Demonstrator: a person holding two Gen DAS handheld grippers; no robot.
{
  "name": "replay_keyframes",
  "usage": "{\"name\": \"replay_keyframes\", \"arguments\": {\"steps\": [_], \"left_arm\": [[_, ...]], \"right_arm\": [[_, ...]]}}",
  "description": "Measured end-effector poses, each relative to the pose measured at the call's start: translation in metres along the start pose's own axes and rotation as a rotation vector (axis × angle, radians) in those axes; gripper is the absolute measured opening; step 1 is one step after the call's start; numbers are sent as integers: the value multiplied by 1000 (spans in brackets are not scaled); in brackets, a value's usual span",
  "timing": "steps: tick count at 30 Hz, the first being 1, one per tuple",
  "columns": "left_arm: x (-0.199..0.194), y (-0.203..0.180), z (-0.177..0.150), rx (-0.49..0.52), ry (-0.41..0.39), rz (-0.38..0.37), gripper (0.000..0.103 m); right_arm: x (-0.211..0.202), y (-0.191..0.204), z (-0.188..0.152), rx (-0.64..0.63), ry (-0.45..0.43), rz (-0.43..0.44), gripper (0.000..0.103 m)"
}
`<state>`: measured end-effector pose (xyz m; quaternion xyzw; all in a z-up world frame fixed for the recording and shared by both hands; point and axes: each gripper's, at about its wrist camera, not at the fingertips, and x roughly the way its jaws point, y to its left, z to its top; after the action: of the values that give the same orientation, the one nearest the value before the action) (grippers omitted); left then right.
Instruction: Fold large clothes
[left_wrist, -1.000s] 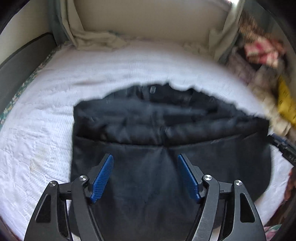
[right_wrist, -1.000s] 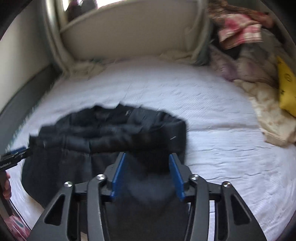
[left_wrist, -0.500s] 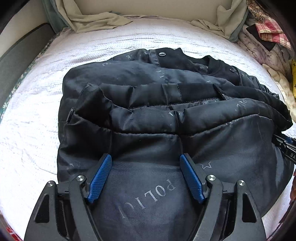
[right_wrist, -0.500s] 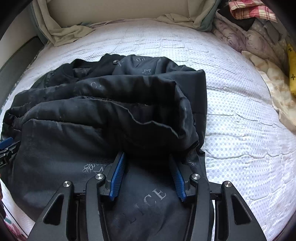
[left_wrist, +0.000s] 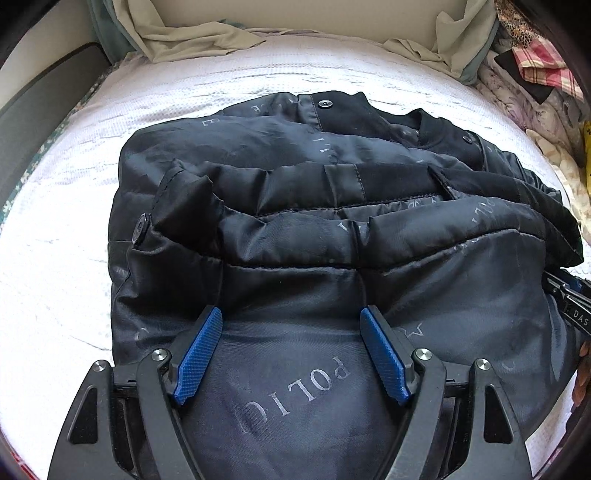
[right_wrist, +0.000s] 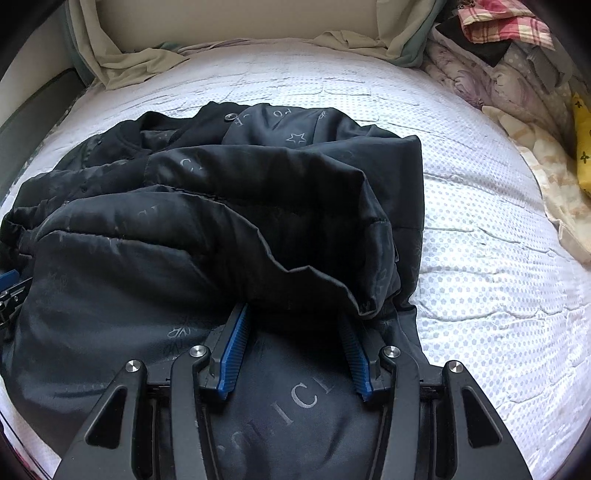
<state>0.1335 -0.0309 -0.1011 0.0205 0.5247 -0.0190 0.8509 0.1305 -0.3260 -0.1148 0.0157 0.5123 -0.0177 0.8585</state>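
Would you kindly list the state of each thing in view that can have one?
Black jacket: lying on the bed, partly folded, rumpled, lining with lettering up.
Left hand-held gripper: open wide, fingers resting on the jacket's near fold; jaws have just been opening.
Right hand-held gripper: partly open, jacket fabric bunched between the pads.
White bedspread: spread flat, lightly wrinkled.
Pile of clothes: heaped, unfolded.

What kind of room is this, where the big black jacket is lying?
Most likely a bedroom. The black jacket lies on a white quilted mattress, with a padded headboard at the far end and a heap of bedding and clothes along one side.
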Motion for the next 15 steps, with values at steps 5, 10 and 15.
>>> {"name": "replay_keyframes", "arguments": {"steps": [5, 10, 15], "left_arm": [[6, 3, 2, -14, 0, -20, 83], [0, 1, 3, -30, -8, -3, 83], [-18, 6, 8, -54, -6, -28, 82]], "right_arm": [[3, -4, 4, 23, 11, 19, 47], [-3, -5, 6, 40, 11, 14, 48], [-30, -8, 14, 68, 15, 45, 60]]}}
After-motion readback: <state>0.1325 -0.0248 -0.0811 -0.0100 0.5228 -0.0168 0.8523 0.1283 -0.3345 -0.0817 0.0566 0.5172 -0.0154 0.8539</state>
